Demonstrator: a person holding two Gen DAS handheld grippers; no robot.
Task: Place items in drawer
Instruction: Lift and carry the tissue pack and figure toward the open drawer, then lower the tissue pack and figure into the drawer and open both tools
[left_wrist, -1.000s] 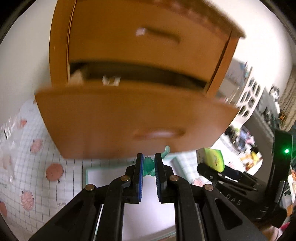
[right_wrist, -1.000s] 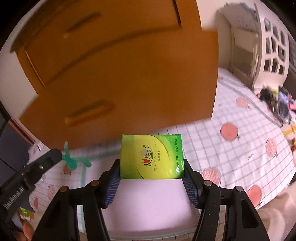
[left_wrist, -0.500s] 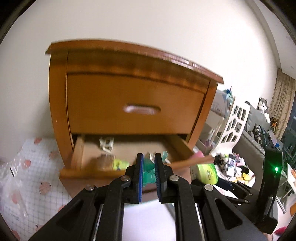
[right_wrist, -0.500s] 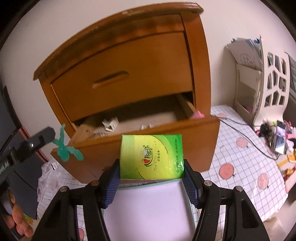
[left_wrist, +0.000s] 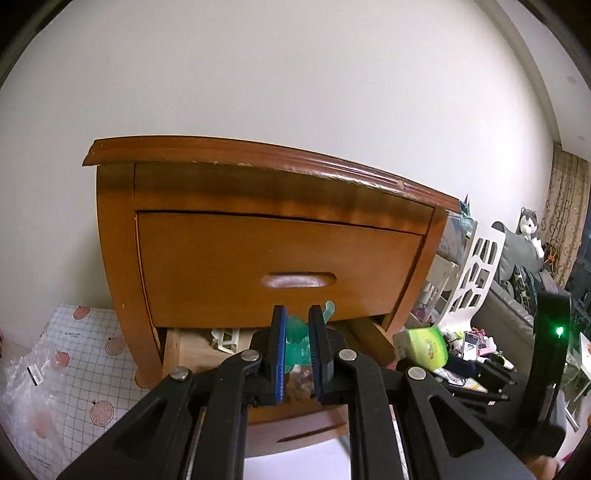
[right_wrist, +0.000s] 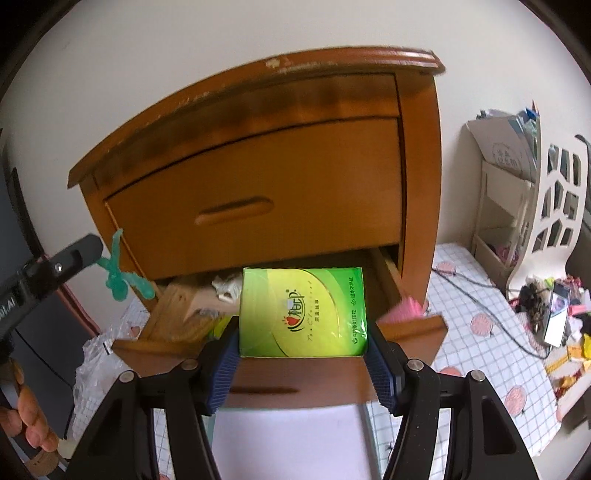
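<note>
A wooden nightstand (left_wrist: 258, 251) has its lower drawer (right_wrist: 410, 328) pulled open, with several small items inside. My left gripper (left_wrist: 297, 350) is shut on a small teal plastic toy (left_wrist: 295, 332), held just in front of and above the open drawer. From the right wrist view the same teal toy (right_wrist: 120, 275) shows at the left. My right gripper (right_wrist: 303, 365) is shut on a green tissue pack (right_wrist: 301, 310), raised over the drawer's front edge. In the left wrist view the tissue pack (left_wrist: 424, 345) appears to the right.
The upper drawer (right_wrist: 255, 195) is shut. A checked floor mat (right_wrist: 480, 306) with peach prints lies around the nightstand. A white lattice shelf (right_wrist: 550, 214) stands to the right, with clutter and a phone (right_wrist: 556, 317) on the mat. A clear plastic bag (left_wrist: 33, 373) lies at the left.
Both grippers have risen with their loads and tilted up, so the nightstand sank in view. The drawer interior has come into view and then drawn closer beneath the tissue pack and the toy.
</note>
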